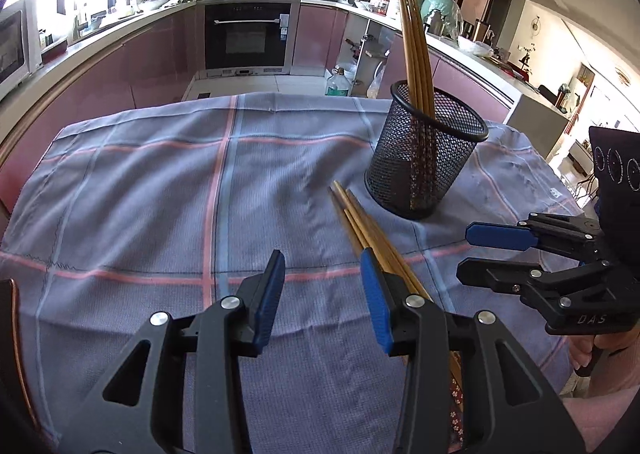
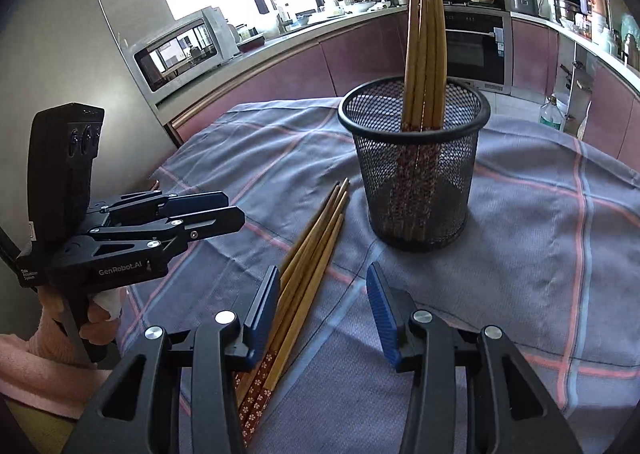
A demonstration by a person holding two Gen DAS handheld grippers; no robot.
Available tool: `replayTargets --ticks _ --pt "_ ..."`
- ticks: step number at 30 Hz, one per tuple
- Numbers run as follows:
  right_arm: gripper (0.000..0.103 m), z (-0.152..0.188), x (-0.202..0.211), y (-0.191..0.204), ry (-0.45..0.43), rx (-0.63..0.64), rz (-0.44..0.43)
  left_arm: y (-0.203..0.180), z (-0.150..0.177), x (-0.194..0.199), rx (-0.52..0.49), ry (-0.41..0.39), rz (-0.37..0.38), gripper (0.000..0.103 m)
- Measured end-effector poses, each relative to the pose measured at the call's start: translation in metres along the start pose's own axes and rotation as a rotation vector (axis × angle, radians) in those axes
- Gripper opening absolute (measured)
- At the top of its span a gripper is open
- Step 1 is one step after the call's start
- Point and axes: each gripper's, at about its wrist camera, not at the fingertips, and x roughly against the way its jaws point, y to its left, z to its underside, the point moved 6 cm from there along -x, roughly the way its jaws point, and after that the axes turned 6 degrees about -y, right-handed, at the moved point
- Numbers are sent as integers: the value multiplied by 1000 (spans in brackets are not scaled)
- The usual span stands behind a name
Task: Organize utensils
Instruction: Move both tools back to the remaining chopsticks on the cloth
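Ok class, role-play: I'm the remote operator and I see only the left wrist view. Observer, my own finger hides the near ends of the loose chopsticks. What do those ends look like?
Observer: In the right wrist view the loose chopsticks end in red handles with a small flower pattern. The handles point back towards the person, and the plain tips point towards the mesh holder.
Operator: I only see the right gripper side-on. Is anything between its jaws?
Observer: No. Seen from its own camera, the right gripper has its jaws open with only the cloth in the gap. The loose bundle runs past its left finger.
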Motion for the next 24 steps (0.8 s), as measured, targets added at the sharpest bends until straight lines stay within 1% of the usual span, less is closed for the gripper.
replayTargets --ticks 6,12,18,24 --pt "43 12 -8 0 33 3 31 -10 19 -4 -18 27 9 42" --pt "42 22 -14 5 52 11 48 -21 25 -7 -32 55 39 44" --pt "42 25 -17 12 58 66 91 -30 32 -12 -56 76 50 44" --pt "41 27 -18 11 61 78 117 -34 38 -20 -70 101 53 44"
